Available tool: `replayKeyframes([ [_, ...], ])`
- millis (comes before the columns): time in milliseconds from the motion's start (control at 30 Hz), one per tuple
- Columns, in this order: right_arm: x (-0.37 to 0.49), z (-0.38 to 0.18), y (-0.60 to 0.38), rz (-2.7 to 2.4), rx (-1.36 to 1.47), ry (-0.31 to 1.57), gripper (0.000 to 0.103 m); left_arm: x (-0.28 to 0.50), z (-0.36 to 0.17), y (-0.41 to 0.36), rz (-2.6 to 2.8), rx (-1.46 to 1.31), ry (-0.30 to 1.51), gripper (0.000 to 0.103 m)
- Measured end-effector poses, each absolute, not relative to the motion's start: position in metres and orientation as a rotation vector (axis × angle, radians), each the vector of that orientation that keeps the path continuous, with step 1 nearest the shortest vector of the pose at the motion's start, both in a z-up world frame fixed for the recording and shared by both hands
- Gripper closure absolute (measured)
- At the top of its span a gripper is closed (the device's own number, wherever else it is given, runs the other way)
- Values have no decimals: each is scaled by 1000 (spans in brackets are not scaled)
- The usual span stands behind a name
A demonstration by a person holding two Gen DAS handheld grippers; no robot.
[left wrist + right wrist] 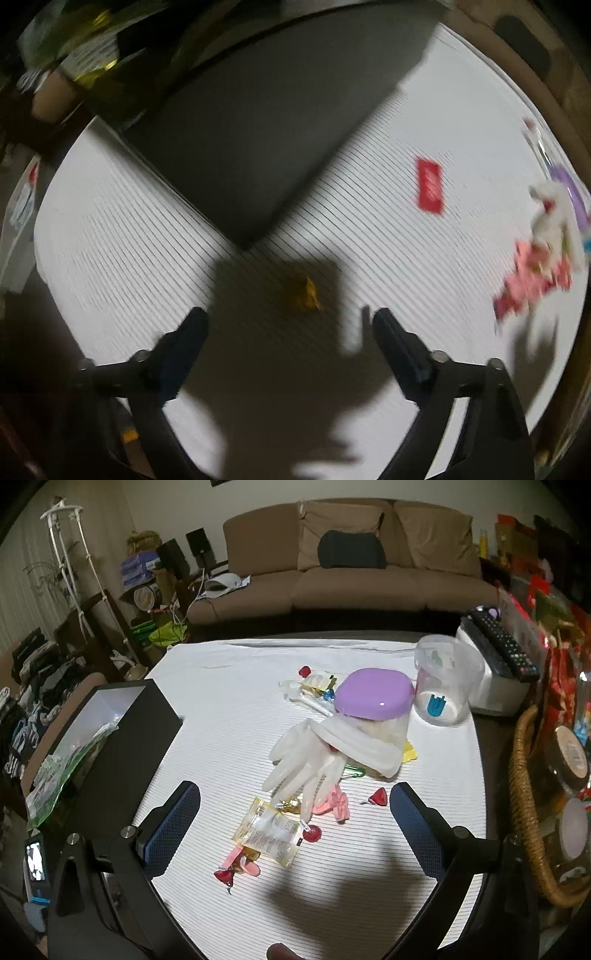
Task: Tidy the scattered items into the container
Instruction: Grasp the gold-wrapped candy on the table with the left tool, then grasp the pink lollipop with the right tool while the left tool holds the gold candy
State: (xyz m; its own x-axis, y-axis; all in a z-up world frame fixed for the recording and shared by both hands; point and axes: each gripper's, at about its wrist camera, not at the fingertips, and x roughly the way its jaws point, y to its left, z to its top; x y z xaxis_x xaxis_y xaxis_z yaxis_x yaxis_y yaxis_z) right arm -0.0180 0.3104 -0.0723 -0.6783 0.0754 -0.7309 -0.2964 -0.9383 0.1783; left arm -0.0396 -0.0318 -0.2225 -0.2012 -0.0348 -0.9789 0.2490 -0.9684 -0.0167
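In the right wrist view a black container [147, 716] with a white inside stands at the table's left and holds green and white packets [62, 771]. Scattered on the white ribbed cloth [229, 686] are a white glove [306, 760], a purple lid [373, 696], a yellow packet [269, 829], pink clips [338, 805] and red candies [380, 797]. My right gripper [293, 790] hangs open above this heap, holding nothing. The blurred left wrist view looks steeply down: my left gripper [290, 321] is open over a small gold item [301, 293] in shadow, near the container's corner [251, 177]. A red packet [430, 190] lies further off.
A clear tub [447, 679] stands behind the purple lid, with a remote [495, 646] on a white box beside it. A wicker basket [524, 812] crowds the right edge. A sofa [351, 572] is behind the table, and cluttered shelves on the left.
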Motion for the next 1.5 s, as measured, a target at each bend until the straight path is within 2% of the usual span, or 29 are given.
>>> replayKeyframes([
  [33, -17, -75, 313, 2673, -1142, 451, 0, -41, -225, -33, -2275, 1838, 279, 32],
  [100, -15, -81, 319, 2667, -1145, 530, 0, -43, -232, -32, -2240, 1865, 347, 39],
  [167, -11, -88, 322, 2651, -1162, 591, 0, -46, -231, -26, -2248, 1858, 318, 49],
  [200, -12, -90, 323, 2651, -1165, 598, 0, -45, -229, -22, -2268, 1853, 294, 75],
  [233, -10, -92, 324, 2643, -1192, 580, 0, -44, -227, -20, -2300, 1853, 318, 81],
  [300, -9, -92, 324, 2657, -1209, 635, 0, -41, -226, -21, -2334, 1955, 574, 81],
  [367, -7, -89, 325, 2663, -1192, 644, 0, -39, -220, -22, -2346, 1998, 683, 81],
  [467, -4, -90, 332, 2657, -1195, 698, 0, -37, -193, -19, -2439, 1919, 626, 81],
  [533, -7, -100, 338, 2637, -1309, 885, 0, -37, -169, -14, -2544, 1802, 555, 81],
  [633, -13, -131, 345, 2504, -1504, 1091, 1, -28, -123, -3, -2716, 1580, 330, 81],
  [700, -15, -155, 346, 2375, -1591, 1137, 10, -30, -105, 5, -2775, 1493, 224, 81],
  [767, -23, -173, 338, 2356, -1654, 1059, 13, -43, -95, 22, -2822, 1434, 192, 81],
  [833, -27, -185, 327, 2306, -1742, 1002, 22, -41, -86, 25, -2866, 1393, 188, 81],
  [900, -34, -194, 318, 2280, -1791, 1035, 36, -35, -74, 18, -2887, 1353, 186, 81],
  [1133, -59, -192, 285, 2235, -1870, 960, 67, -24, -67, 1, -2889, 1251, 186, 81],
  [1200, -70, -198, 271, 2248, -1872, 926, 82, -23, -67, -3, -2908, 1252, 198, 81],
  [1267, -78, -203, 262, 2243, -1888, 881, 86, -20, -66, -5, -2927, 1242, 200, 81],
  [1367, -90, -207, 253, 2241, -1866, 851, 86, -19, -61, -7, -2956, 1195, 178, 81],
  [1467, -101, -206, 249, 2252, -1835, 810, 98, -21, -57, -13, -2973, 1185, 206, 81],
  [1500, -101, -206, 252, 2275, -1809, 838, 98, -22, -57, -14, -2972, 1180, 206, 81],
])
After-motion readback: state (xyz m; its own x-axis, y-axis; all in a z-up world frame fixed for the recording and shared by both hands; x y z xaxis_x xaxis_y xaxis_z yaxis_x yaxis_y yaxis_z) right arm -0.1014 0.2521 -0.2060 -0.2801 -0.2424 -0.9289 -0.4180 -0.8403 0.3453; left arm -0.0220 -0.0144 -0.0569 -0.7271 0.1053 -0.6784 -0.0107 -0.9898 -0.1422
